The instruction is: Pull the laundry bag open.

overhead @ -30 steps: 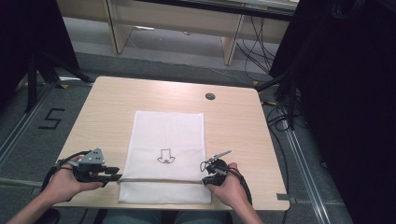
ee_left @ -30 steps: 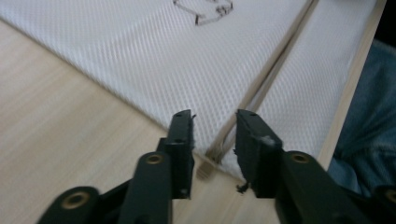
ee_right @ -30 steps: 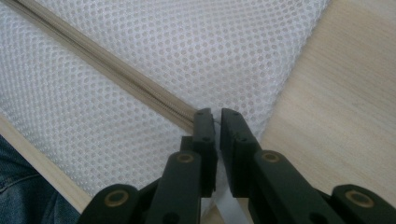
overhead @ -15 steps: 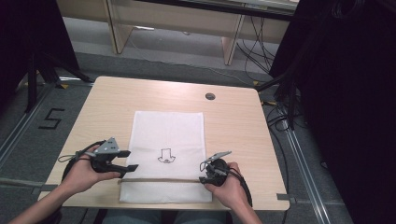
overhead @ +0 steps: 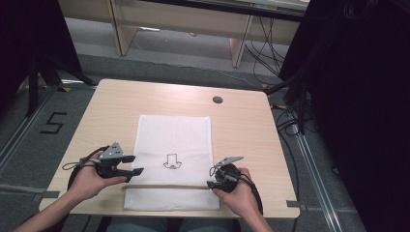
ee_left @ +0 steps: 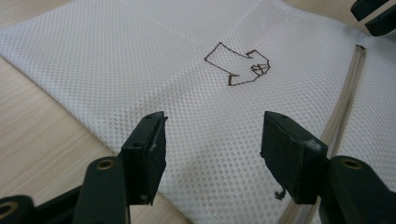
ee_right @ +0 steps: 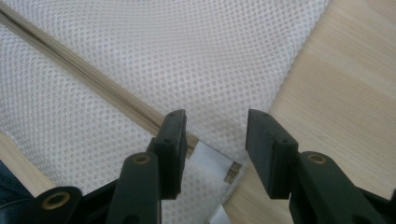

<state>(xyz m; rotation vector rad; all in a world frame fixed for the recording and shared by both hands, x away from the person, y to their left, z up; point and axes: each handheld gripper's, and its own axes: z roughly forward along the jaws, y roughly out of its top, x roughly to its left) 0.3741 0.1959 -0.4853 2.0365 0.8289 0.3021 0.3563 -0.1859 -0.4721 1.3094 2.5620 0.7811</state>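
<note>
- Pale wood-grain rectangular counter [overhead: 116, 108]: stands on a grey floor, with a small dark round cap [overhead: 217, 99] set into the top near its far right corner.
- White rectangular mesh fabric bag [overhead: 174, 135]: lies flat in the middle of the counter, long side running away from the person, near edge close to the counter's near edge. The weave of fine holes is plain in both gripper views.
- Tan zip strip [overhead: 167, 186]: runs straight across the bag from side to side, near its near end; in the right gripper view its end sits by a white tab at the bag's right edge.
- Hand-drawn dark outline arrow [overhead: 171, 161]: marked on the bag near its centre, between the two claws, just beyond the strip.
- Left black two-jaw claw [overhead: 133, 164]: held in the person's left hand [overhead: 92, 176] at the bag's left edge, grey three-cornered plate on top; jaws spread wide apart over the mesh, nothing between them.
- Right black two-jaw claw [overhead: 212, 177]: held in the person's right hand [overhead: 239, 191] at the bag's right edge, by the strip's end; jaws apart, straddling that end above the fabric without closing on it.
</note>
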